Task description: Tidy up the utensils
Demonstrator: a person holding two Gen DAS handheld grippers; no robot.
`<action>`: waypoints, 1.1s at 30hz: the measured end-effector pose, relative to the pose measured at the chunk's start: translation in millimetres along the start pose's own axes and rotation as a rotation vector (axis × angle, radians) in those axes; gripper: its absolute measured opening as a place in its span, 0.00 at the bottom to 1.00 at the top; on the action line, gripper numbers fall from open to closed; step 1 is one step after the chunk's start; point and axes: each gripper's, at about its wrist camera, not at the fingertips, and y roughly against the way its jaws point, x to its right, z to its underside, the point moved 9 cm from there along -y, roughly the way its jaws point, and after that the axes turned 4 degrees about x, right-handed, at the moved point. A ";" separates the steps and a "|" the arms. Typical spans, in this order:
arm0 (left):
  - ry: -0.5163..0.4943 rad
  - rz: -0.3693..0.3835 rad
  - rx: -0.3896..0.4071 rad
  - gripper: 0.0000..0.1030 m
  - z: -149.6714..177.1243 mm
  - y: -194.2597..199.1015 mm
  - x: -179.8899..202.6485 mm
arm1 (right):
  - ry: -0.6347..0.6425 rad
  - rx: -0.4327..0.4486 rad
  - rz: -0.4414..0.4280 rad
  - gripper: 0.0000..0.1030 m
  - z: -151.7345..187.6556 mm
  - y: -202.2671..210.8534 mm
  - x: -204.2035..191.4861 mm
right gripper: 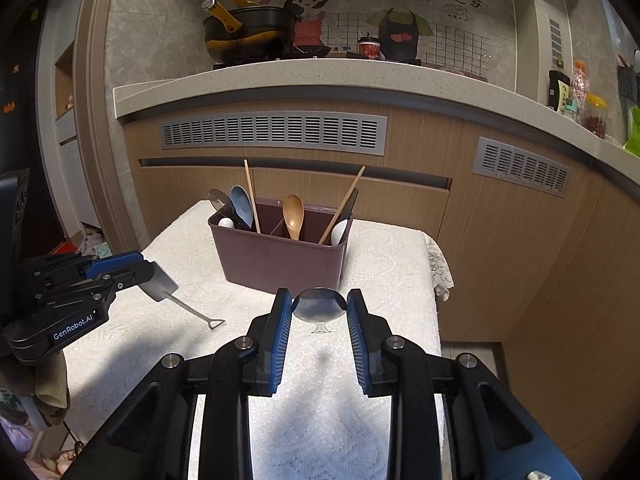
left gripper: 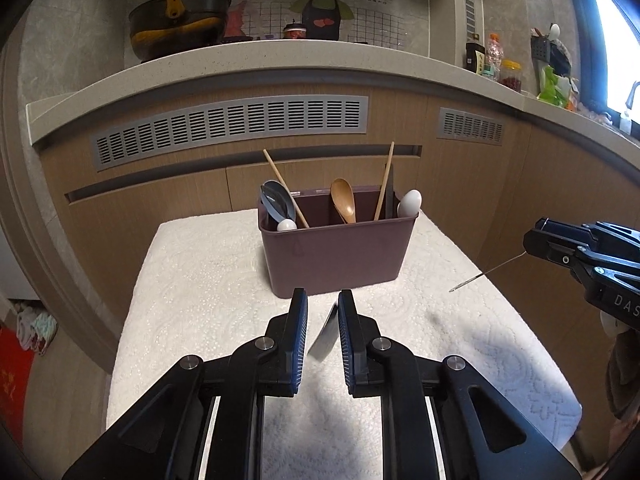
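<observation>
A mauve utensil caddy [left gripper: 334,252] stands on a white towel-covered table [left gripper: 200,280]; it also shows in the right wrist view [right gripper: 280,260]. It holds metal spoons, a wooden spoon [left gripper: 344,199], chopsticks and white spoons. My left gripper [left gripper: 322,306] grips the blade of a small metal spatula [right gripper: 160,280], whose thin handle hangs down to the towel. My right gripper [right gripper: 319,306] holds a metal spoon [right gripper: 319,305] by its bowl, just in front of the caddy; its thin handle [left gripper: 486,271] shows in the left wrist view.
Wooden cabinet fronts with grey vents [left gripper: 232,128] rise behind the table. The counter above carries a black pot [left gripper: 176,28] and bottles and jars [left gripper: 494,62] on the right. Floor clutter lies to the left [left gripper: 34,326].
</observation>
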 end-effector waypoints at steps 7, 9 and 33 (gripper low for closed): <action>0.026 0.034 -0.116 0.15 27.3 -19.0 -6.8 | -0.001 -0.036 -0.009 0.25 7.9 -9.5 -0.3; 0.034 0.038 -0.156 0.16 39.4 -20.3 -14.4 | 0.008 -0.048 -0.013 0.25 12.1 -10.9 -1.1; 0.006 -0.049 -0.353 0.40 149.6 -22.4 -53.8 | 0.008 -0.145 -0.031 0.25 58.5 -16.2 -6.3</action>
